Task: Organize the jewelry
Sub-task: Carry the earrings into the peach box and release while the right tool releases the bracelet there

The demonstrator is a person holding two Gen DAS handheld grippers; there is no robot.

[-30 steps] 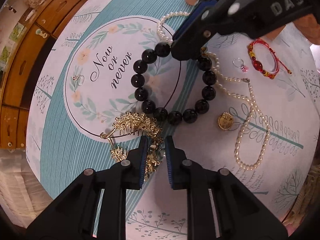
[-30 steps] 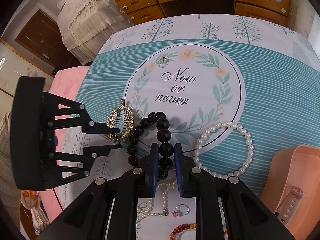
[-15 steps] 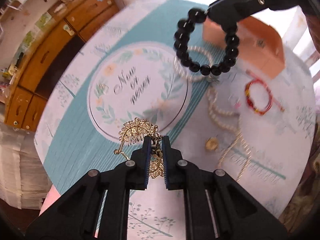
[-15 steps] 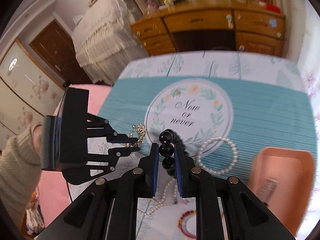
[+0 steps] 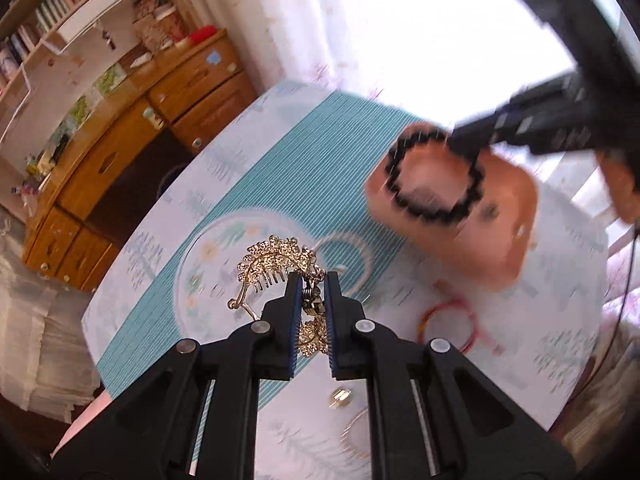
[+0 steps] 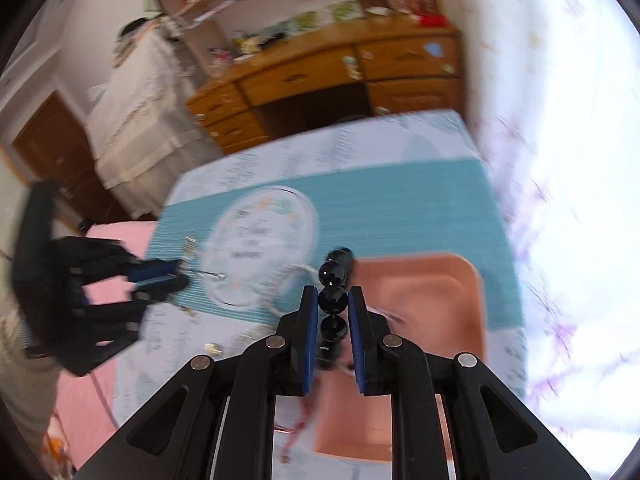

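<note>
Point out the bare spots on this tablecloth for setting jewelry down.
Free: the teal striped band between the round wreath print and the pink tray, and the wreath's centre. Crowded: the white area near the red cord bracelet, gold piece and pearl strand.

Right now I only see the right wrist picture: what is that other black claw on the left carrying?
Observer: The left gripper has just been closing its jaws; they clamp a gold hair comb.
Operator: Are my black beads a whole loop?
Observer: Yes, the black bead bracelet dangles as a full ring before the pink tray.
Operator: Anything lying below?
Observer: A red cord bracelet lies on the tablecloth.
</note>
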